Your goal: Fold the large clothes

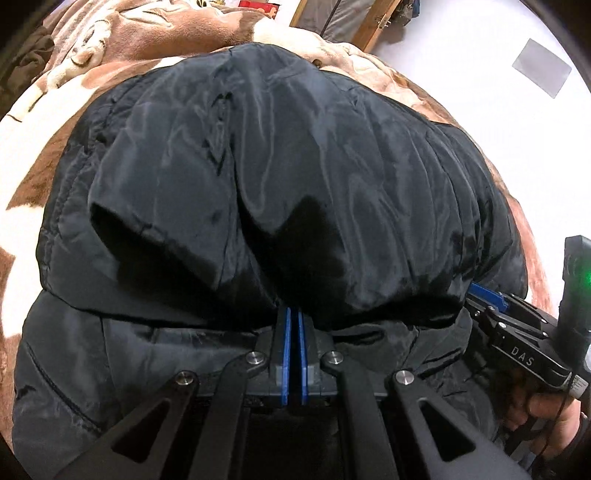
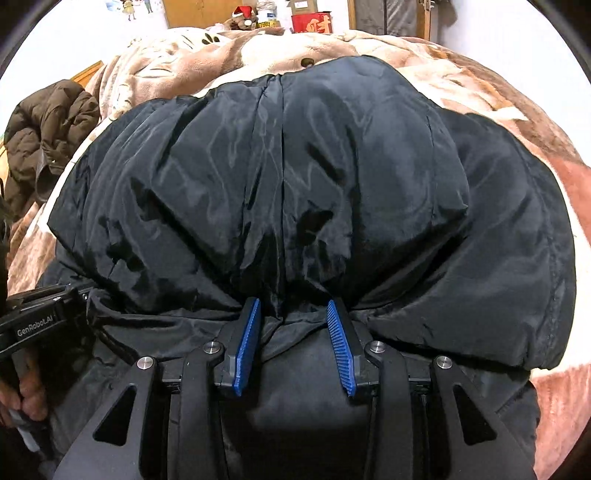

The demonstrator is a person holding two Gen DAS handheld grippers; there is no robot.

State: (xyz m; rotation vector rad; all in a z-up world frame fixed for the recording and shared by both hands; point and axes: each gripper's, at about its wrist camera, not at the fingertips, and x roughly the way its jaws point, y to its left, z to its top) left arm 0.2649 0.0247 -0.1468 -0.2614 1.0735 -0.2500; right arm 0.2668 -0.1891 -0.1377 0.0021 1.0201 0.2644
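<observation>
A black padded jacket (image 1: 280, 155) (image 2: 295, 166) lies on a brown and cream blanket (image 1: 33, 110) (image 2: 517, 122), with a folded-over layer bulging up in front of both cameras. My left gripper (image 1: 294, 314) is shut, its blue pads pinching the near edge of that layer. My right gripper (image 2: 294, 308) holds a thick bunch of the same edge between its ribbed blue pads, and creases fan out from the grip. Each gripper shows in the other's view: the right gripper (image 1: 487, 299) at the right, the left gripper's body (image 2: 44, 314) at the left.
A brown puffy jacket (image 2: 48, 129) is heaped at the blanket's left edge. Behind the bed stand a red box (image 2: 312, 22), a plush toy (image 2: 243, 18) and wooden furniture (image 1: 376, 26). A white floor with a grey patch (image 1: 541, 66) lies to the right. A hand (image 1: 546, 410) grips the right tool's handle.
</observation>
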